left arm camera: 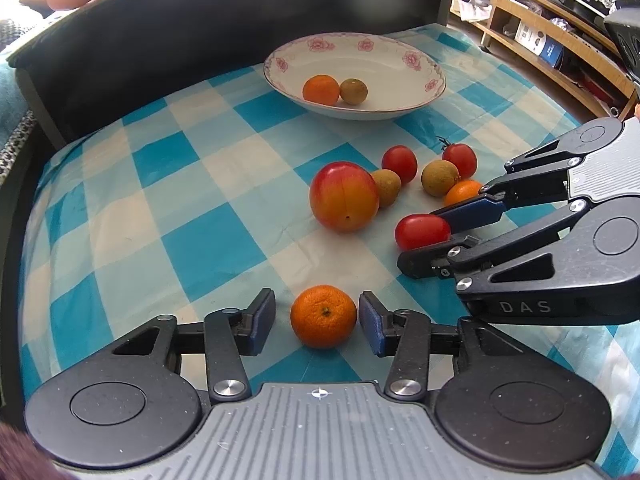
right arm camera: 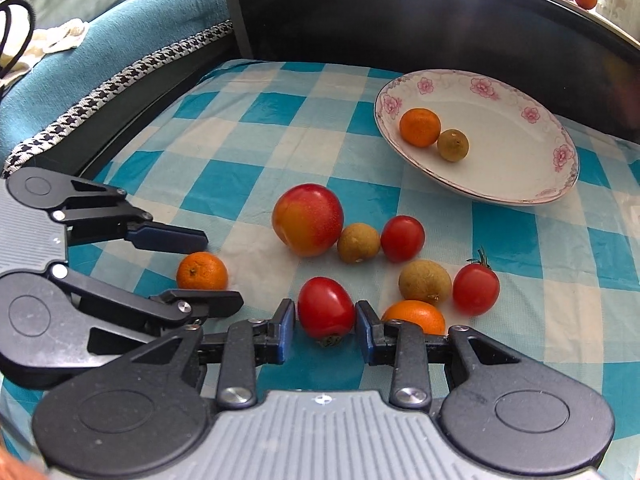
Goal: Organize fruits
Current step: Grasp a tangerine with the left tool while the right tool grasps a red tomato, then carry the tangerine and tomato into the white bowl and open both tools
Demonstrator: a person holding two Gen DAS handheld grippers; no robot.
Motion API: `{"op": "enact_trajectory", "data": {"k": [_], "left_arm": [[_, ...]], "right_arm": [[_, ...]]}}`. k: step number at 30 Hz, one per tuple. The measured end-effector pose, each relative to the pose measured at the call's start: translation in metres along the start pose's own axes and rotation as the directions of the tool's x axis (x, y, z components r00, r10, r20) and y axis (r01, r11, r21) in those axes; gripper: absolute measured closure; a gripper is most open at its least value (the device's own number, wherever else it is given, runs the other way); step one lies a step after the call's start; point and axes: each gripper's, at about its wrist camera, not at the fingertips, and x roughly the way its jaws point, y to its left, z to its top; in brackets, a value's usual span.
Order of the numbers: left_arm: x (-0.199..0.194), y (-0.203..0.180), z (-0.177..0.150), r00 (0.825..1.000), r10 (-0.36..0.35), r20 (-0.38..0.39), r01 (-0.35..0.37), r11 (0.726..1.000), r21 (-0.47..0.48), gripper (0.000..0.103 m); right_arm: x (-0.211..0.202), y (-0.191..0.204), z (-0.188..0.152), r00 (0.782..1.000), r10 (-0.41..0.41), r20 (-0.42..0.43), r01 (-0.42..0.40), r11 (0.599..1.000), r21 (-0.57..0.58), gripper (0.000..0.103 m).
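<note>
**Both grippers poised at fruit on the checked cloth**

Left gripper (left arm camera: 317, 316), lower centre, stands open around a mandarin (left arm camera: 323, 315), not touching. Right gripper (right arm camera: 325, 326) brackets a red tomato (right arm camera: 326, 307), pads just beside it. Floral bowl (left arm camera: 416, 60), upper centre, holds two fruits.

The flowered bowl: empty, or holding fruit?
Holding fruit: the bowl holds one orange and one brown fruit, touching.
</note>
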Motion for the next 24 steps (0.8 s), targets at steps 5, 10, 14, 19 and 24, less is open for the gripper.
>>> {"op": "enact_trajectory", "data": {"k": [5, 10, 14, 19, 24], "left_arm": [[-0.003, -0.007, -0.002, 1.0, 0.003, -0.01, -0.003, 1.0, 0.016, 0.061], [-0.003, -0.012, -0.002, 1.0, 0.006, -0.013, -0.006, 1.0, 0.028, 0.061], [-0.004, -0.019, -0.004, 1.0, 0.001, -0.015, 0.0, 0.999, 0.047, 0.061], [-0.003, -0.023, -0.005, 1.0, 0.01, -0.008, -0.009, 0.997, 0.071, 0.061], [-0.003, -0.024, -0.005, 1.0, 0.015, -0.001, -0.015, 0.997, 0.077, 0.06]], "right_arm": [[-0.003, 0.004, -0.003, 1.0, -0.013, -0.017, 0.013, 1.0, -0.005, 0.07], [-0.007, 0.005, -0.008, 0.999, -0.029, -0.031, 0.03, 1.0, 0.006, 0.07], [-0.012, 0.004, -0.014, 0.998, -0.045, -0.035, 0.046, 0.999, 0.022, 0.07], [-0.014, 0.007, -0.022, 0.997, -0.071, -0.038, 0.072, 0.997, 0.019, 0.07], [-0.013, 0.007, -0.021, 0.996, -0.083, -0.027, 0.083, 0.996, 0.016, 0.07]]}}
